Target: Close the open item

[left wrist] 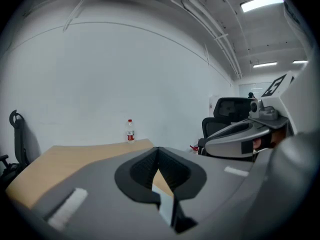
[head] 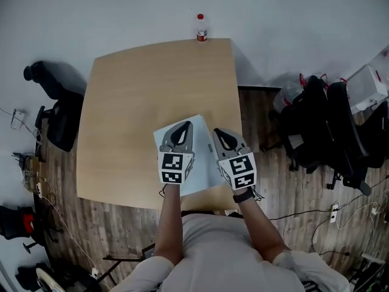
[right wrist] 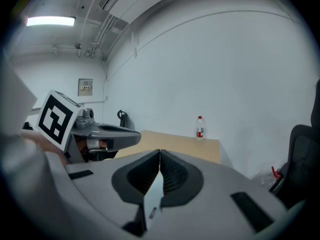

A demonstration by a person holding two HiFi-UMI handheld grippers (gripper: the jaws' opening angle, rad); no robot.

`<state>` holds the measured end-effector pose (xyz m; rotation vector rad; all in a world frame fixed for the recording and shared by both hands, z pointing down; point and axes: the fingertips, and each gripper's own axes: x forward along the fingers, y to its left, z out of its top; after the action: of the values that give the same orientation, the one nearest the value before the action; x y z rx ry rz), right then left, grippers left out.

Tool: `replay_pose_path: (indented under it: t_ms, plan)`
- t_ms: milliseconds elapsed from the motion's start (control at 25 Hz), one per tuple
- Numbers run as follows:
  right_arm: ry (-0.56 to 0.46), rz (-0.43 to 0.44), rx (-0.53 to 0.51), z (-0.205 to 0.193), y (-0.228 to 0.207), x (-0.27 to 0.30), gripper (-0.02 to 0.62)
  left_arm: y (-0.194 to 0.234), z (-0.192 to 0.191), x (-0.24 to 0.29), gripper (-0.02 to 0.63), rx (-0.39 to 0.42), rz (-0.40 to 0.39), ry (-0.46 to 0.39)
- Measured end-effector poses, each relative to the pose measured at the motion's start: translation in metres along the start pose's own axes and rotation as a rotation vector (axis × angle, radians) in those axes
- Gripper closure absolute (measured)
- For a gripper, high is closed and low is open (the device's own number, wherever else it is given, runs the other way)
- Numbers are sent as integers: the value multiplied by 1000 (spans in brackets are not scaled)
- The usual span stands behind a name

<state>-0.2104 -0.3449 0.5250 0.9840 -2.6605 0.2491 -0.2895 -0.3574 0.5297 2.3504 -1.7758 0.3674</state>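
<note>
Pale flat item (head: 203,154) (folder or laptop, can't tell which) lies at near edge of worktop (head: 134,102), right under both claws. Left claw (head: 182,132) & right claw (head: 223,134) are each pressed together at the tips, nothing pinched. Item looks flat, so prob. shut or nearly. To finish well: press down evenly w/ both tips, keep edges lined up, don't shove it off the edge. Water bottle (head: 201,28) sits at far edge, well apart.

- The pale flat item (head: 203,163) lies largely under the left claw (head: 186,126) and right claw (head: 217,132); whether it is open is unclear.
- The label on the bottle (head: 201,28) is too small to read.
</note>
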Motion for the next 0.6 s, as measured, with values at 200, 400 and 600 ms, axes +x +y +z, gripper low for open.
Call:
replay_pose_path:
  t_ms: [200,400,600]
  plan:
    - [82,14,27,-39,7,3,583,-14,-29,17,597,5,-43,71]
    - [139,19,62,-68,12,10,583,-17,-59,31,597,-20,-80,131]
    - [201,13,81,-94,11,10,583,-21,-93,36,597,-46,-104,195]
